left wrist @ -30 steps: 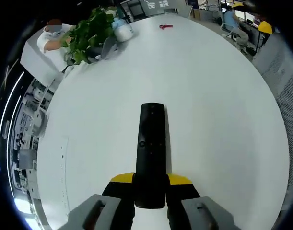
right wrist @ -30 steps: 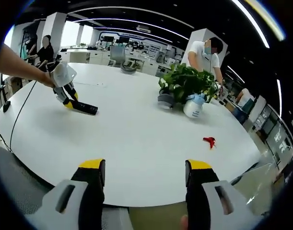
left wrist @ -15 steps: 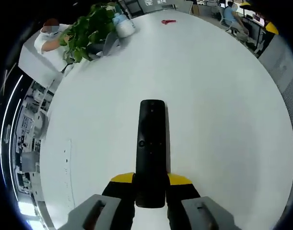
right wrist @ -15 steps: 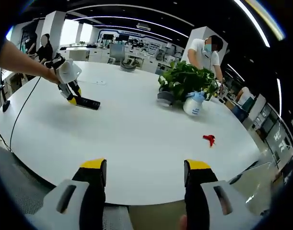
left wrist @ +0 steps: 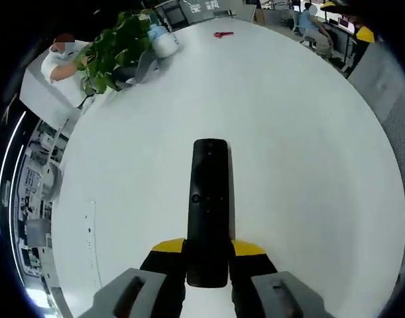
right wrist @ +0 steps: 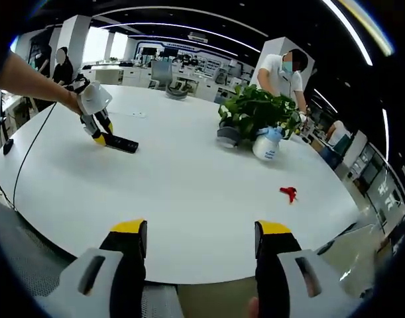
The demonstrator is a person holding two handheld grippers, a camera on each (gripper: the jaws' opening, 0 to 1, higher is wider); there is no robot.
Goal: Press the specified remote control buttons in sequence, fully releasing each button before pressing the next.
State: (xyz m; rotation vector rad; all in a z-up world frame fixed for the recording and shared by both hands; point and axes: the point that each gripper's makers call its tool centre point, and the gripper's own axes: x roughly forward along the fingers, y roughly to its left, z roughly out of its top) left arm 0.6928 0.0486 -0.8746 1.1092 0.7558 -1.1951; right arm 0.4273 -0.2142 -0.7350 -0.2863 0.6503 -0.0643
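Left gripper view: left gripper has its jaws closed on the near end of the black remote control; yellow-tipped jaws press against both long sides of it; remote points straight out along the jaws over the white worktop, button face up, small round button roughly mid-body; cannot tell whether the remote's far end touches the worktop or hangs just above it.

Far edge of the worktop in that view: potted plant with a white spray bottle just beside it; a small red object lies further along the same far edge, well apart from the remote; a person in a white top sits beyond the plant.

Right gripper view: right gripper sits at the near edge of the worktop, jaws wide apart, nothing between them; across the worktop, toward its left edge, the left gripper is held by a person's hand with the remote control sticking out of it, low on the surface; a cable trails from that hand over the left edge.

Potted plant and spray bottle stand near the far-right edge; red object lies on the right side, between the plant and the near edge; a person in a white top stands behind the plant.
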